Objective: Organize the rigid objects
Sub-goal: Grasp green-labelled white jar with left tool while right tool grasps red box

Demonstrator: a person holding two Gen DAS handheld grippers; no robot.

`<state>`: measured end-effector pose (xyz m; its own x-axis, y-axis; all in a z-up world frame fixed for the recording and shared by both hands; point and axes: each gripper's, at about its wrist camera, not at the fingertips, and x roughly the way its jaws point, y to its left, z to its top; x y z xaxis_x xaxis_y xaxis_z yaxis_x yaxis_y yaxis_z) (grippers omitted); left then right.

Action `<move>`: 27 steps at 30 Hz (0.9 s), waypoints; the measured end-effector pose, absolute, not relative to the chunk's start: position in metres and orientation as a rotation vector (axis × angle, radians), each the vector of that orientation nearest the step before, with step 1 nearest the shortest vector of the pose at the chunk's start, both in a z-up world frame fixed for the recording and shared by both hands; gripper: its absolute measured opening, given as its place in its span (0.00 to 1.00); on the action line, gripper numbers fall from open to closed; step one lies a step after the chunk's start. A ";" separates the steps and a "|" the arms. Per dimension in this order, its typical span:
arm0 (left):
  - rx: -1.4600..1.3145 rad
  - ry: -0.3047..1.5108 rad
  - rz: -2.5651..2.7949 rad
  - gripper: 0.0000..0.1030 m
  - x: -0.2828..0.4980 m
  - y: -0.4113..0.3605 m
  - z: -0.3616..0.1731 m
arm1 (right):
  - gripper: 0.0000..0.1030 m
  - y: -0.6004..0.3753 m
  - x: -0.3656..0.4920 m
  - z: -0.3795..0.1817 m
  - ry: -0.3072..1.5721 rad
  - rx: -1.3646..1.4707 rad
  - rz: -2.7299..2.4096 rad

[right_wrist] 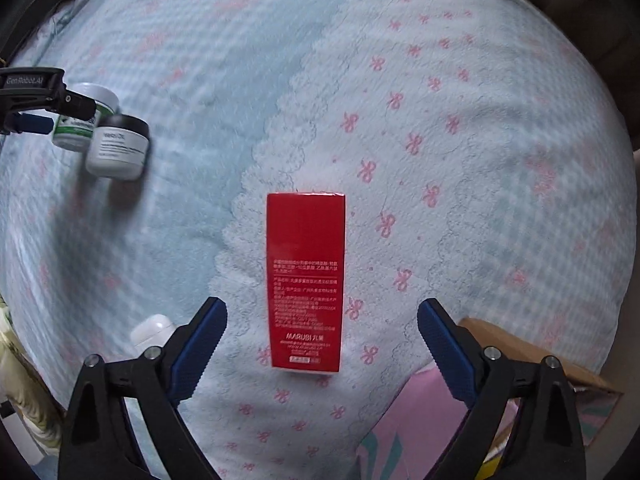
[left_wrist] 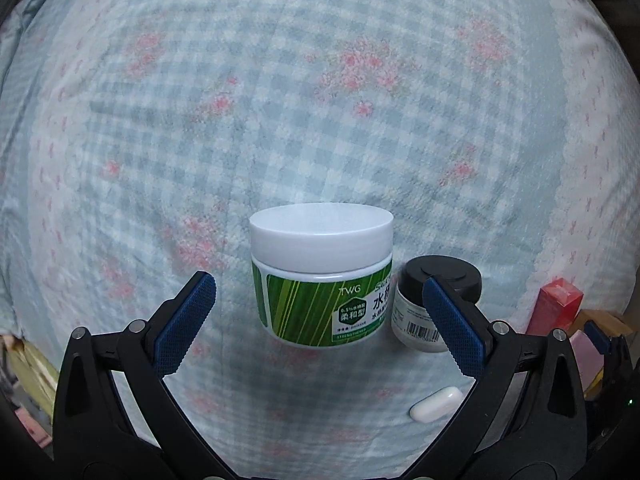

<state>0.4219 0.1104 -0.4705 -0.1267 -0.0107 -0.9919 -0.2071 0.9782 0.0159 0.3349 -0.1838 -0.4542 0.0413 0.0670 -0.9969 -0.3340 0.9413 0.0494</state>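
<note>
A green-and-white jar (left_wrist: 322, 276) with a white lid stands on the checked bedspread, just ahead of my open left gripper (left_wrist: 318, 328). A smaller white jar with a black lid (left_wrist: 428, 308) stands touching its right side, partly behind my right finger. A small white capsule-shaped case (left_wrist: 436, 398) lies nearer. A red box (right_wrist: 306, 282) lies flat, lengthwise, ahead of my open right gripper (right_wrist: 322, 340). In the right wrist view both jars (right_wrist: 116, 148) and the left gripper (right_wrist: 36, 108) show at far left, and the white case (right_wrist: 152, 330) at lower left.
The red box also shows at the right edge of the left wrist view (left_wrist: 554, 304). A brown cardboard box (right_wrist: 532, 356) and pink fabric (right_wrist: 420, 420) sit at the bed's near right edge. The bedspread (right_wrist: 440, 160) stretches far ahead.
</note>
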 end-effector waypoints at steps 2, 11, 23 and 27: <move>-0.169 1.698 0.178 0.96 0.424 0.111 -0.477 | 0.82 -0.184 0.339 -0.462 1.524 -0.201 0.307; -0.198 1.740 0.158 0.66 0.432 0.108 -0.501 | 0.61 -0.176 0.346 -0.479 1.561 -0.231 0.304; -0.191 1.677 0.140 0.65 0.417 0.112 -0.499 | 0.39 -0.166 0.351 -0.493 1.588 -0.194 0.339; -0.168 1.645 0.137 0.65 0.412 0.113 -0.486 | 0.39 -0.167 0.352 -0.482 1.576 -0.193 0.344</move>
